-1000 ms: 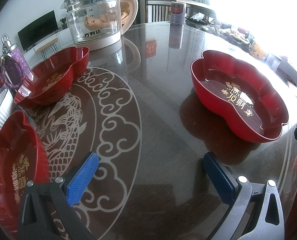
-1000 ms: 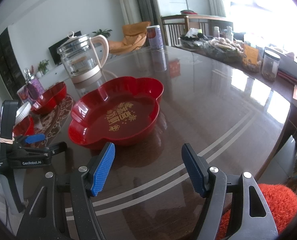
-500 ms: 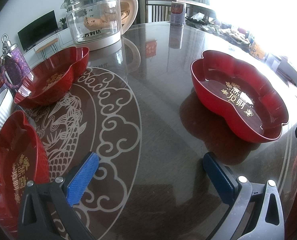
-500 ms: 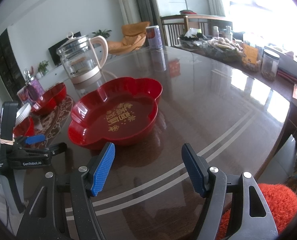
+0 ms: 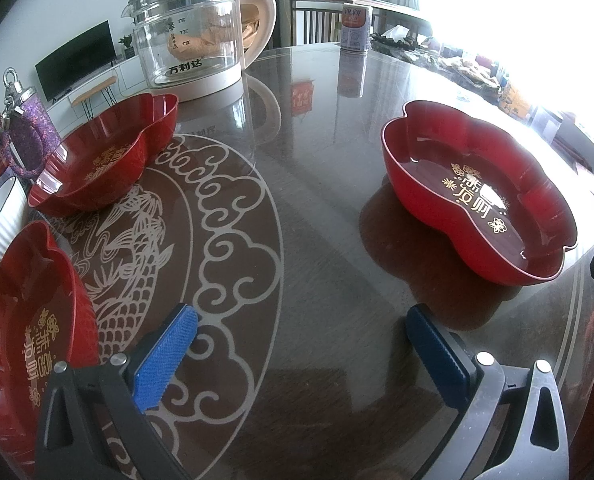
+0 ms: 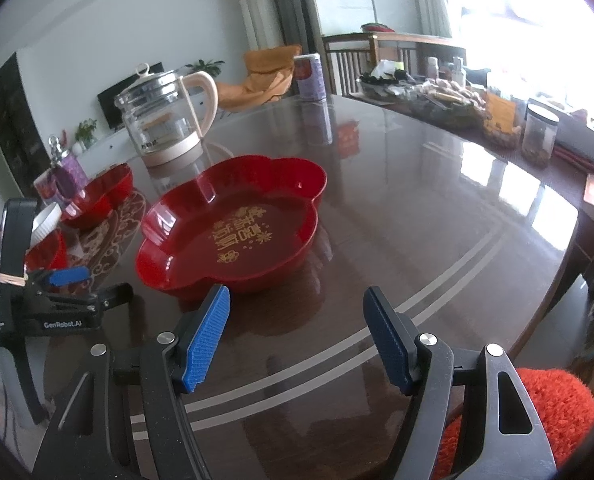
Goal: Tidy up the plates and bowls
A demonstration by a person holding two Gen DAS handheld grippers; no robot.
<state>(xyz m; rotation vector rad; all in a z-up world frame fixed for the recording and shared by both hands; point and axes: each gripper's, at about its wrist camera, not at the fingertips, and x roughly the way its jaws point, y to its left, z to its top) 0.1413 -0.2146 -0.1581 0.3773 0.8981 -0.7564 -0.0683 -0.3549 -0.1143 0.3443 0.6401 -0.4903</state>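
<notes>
Three red flower-shaped plates with gold lettering sit on a dark glass table. One red plate [image 5: 481,196] lies to the right, also in the right wrist view [image 6: 233,224]. A second plate [image 5: 105,156] is at the back left, a third [image 5: 21,320] at the near left. A white ribbed bowl [image 5: 1,216] stands at the left edge. My left gripper [image 5: 301,352] is open and empty above the table's etched pattern. My right gripper [image 6: 297,336] is open and empty, just in front of the right plate.
A glass kettle [image 5: 193,36] stands at the back. A can [image 5: 355,28] stands behind it, a purple bottle [image 5: 29,136] at the far left. Jars and food packets [image 6: 477,108] crowd the far right. An orange-red cushion [image 6: 549,412] lies below the table edge.
The right gripper has edged slightly toward the right plate. The left gripper has not moved.
</notes>
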